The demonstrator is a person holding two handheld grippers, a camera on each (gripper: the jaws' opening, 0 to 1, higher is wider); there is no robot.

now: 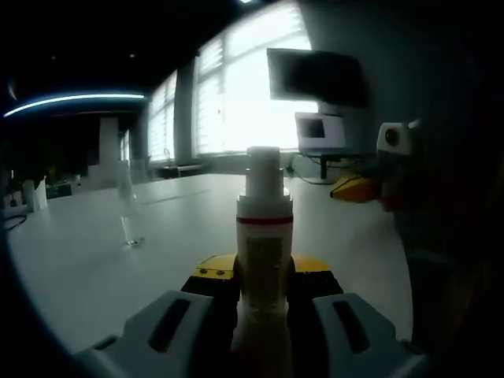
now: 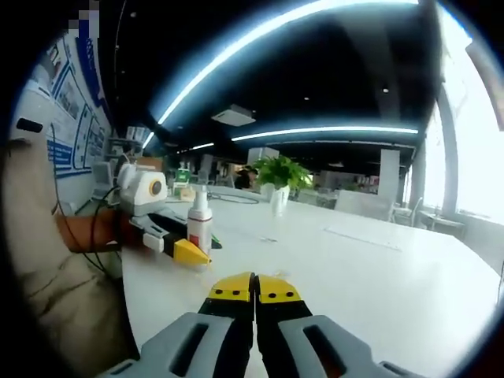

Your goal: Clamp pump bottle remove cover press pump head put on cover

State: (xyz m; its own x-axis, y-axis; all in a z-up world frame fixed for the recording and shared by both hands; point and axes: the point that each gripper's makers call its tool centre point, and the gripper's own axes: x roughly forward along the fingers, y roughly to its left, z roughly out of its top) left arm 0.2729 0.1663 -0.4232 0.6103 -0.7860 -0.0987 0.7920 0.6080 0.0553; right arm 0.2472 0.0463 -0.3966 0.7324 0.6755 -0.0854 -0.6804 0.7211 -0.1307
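Pump bottle (image 1: 264, 244) stands upright, clamped in left claw (image 1: 264, 276).

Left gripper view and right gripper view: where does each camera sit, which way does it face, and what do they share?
Left gripper view: rides on the left gripper, looking along its jaws, which clamp the pump bottle; beyond lie the white table, bright windows, a monitor and the right gripper.
Right gripper view: rides on the right gripper, jaws together, holding nothing, facing across the table toward a potted plant; the person's sleeve shows at the left.
Shared: the pump bottle, the left gripper and the table.
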